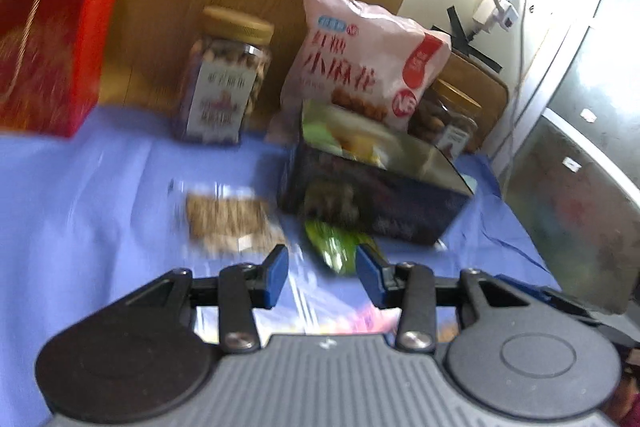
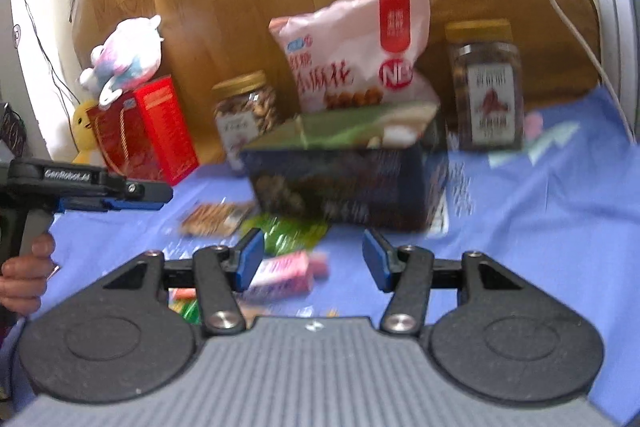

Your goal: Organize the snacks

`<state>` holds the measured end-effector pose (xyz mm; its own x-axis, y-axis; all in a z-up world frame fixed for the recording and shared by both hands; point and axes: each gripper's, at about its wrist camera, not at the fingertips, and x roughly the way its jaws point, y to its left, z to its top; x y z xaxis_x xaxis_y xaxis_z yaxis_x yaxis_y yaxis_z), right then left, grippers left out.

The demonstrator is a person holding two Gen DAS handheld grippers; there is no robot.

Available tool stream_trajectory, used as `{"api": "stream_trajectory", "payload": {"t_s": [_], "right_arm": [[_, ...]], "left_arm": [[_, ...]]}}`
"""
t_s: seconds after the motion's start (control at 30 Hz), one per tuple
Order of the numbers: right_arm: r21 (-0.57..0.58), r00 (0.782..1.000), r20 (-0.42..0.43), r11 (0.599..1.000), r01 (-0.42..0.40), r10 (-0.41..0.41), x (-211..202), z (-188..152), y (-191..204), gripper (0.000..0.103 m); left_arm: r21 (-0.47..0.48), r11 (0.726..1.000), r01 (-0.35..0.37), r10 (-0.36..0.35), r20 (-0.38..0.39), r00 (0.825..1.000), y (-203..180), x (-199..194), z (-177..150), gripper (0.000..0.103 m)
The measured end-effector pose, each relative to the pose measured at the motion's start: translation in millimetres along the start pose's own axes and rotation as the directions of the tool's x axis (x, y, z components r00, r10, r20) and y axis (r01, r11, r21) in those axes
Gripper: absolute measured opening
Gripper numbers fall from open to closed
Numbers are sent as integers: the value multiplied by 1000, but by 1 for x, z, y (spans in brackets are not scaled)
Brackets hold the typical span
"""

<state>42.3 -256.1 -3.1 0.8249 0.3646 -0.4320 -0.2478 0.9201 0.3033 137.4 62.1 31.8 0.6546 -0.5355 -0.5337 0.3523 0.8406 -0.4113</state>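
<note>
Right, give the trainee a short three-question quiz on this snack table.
1. True or false: the dark open-topped box stands on the blue cloth.
2. What lies nearest the right gripper's fingertips?
A. pink small packet
B. red carton
C. gold-lidded clear jar
3. Fill in: leaning behind the dark box is a large ____ snack bag.

Key:
1. True
2. A
3. Pink; both the right gripper and the left gripper are open and hold nothing.
</note>
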Motion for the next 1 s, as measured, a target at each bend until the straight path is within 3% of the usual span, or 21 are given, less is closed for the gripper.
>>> {"api": "stream_trajectory", "payload": {"t_s": [0.13, 0.27, 0.53, 0.6, 0.8, 0.9, 1.0], "right_arm": [[91, 996, -48, 994, -66, 70, -10, -19, 9, 57], [43, 984, -111, 989, -138, 142, -11, -32, 38, 57], [-106, 963, -232, 981, -163, 135, 19, -46, 80, 57], [-134, 967, -222, 979, -156, 124, 24, -49, 85, 57], [-195, 974, -198, 970, -148, 109, 30, -52, 96, 61], [-230, 977, -188, 963, -143, 100, 27, -57, 105, 54], [-262, 982, -174, 957, -124, 79, 21, -59, 110, 40]], "left_arm": [[3, 1000, 26, -26, -14, 1000, 0, -23, -30, 38], [9, 998, 61, -60, -44, 997, -4, -33, -51, 39], [-19, 999, 47, -49, -107, 993, 0, -32, -73, 42], [-43, 998, 48, -53, -130, 990, 2, -25, -74, 50], [-149, 985, 87, -109, -149, 983, 12, -11, -75, 48], [-137, 989, 61, -81, -146, 986, 7, -12, -77, 43], [-117, 992, 37, -53, -135, 989, 2, -19, -77, 41]]}}
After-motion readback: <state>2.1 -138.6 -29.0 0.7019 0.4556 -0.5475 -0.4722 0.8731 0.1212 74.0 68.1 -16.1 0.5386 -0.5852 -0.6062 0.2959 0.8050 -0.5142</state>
